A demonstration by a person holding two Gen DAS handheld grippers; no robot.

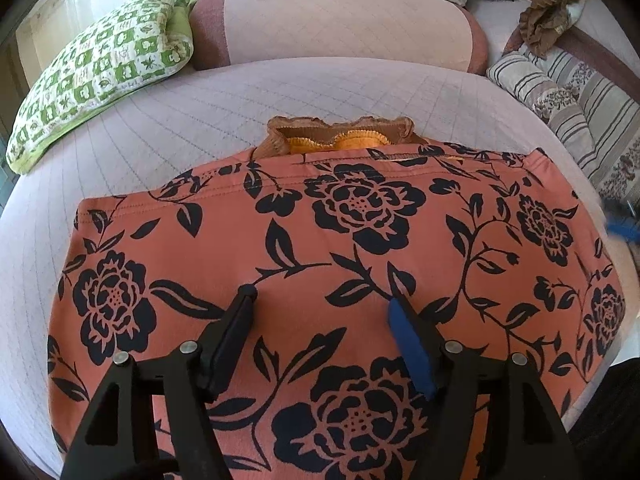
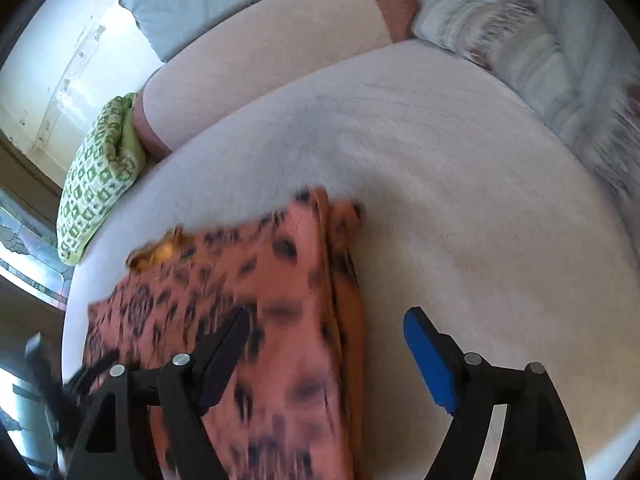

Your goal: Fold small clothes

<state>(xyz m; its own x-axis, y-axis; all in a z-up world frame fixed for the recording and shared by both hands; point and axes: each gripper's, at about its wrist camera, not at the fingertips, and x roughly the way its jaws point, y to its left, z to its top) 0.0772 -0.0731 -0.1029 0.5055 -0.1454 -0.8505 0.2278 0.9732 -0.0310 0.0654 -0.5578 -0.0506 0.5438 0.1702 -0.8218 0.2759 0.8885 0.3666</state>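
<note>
Quilted bed (image 1: 168, 120): floral garment (image 1: 320, 240) covers orange-brown knit (image 1: 340, 136); checked pillow (image 1: 100, 68) beside.

The left wrist camera sat close above the flowered cloth (image 1: 340, 280) and looked down and forward, over the bed (image 1: 180, 120) to the green pillow (image 1: 108, 64) at the upper left of the frame. The right wrist camera looked down at the cloth's edge, tilted and blurry. Both views showed the cloth, the bed, the green pillow and the pink cushion (image 1: 344, 20).
</note>
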